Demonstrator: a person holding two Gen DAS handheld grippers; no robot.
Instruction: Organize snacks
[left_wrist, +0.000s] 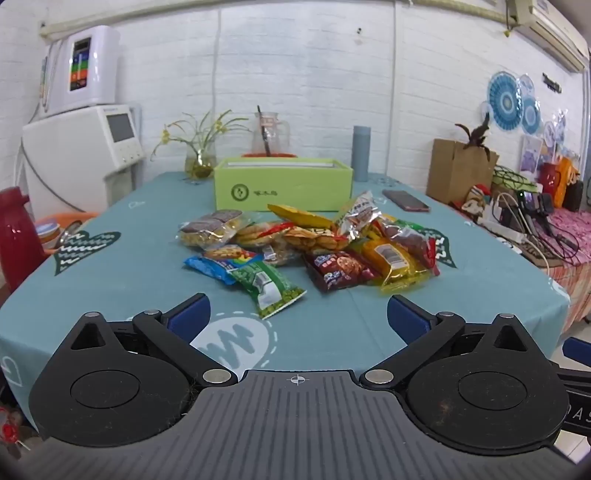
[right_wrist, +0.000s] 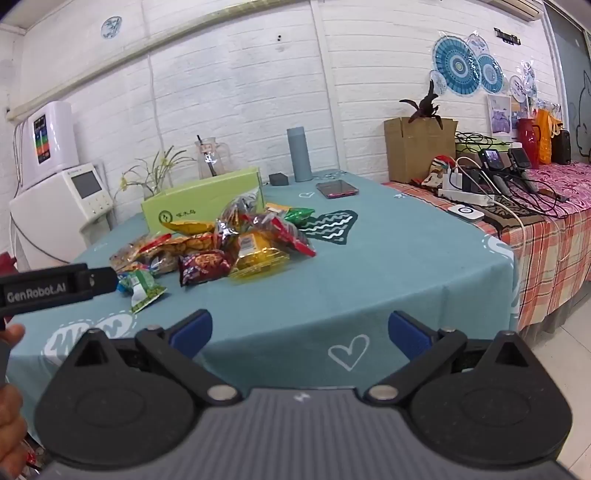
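Both grippers hovering released over the near edge of the bench.

The left gripper (left_wrist: 297, 314) and right gripper (right_wrist: 299, 330) are hanging with jaws spread wide, grasping nothing. The snack packets (left_wrist: 314, 245) are lying heaped mid-bench on the teal cloth, just in front of the green box (left_wrist: 282, 182); a green packet (left_wrist: 267, 288) is lying nearest the left gripper.
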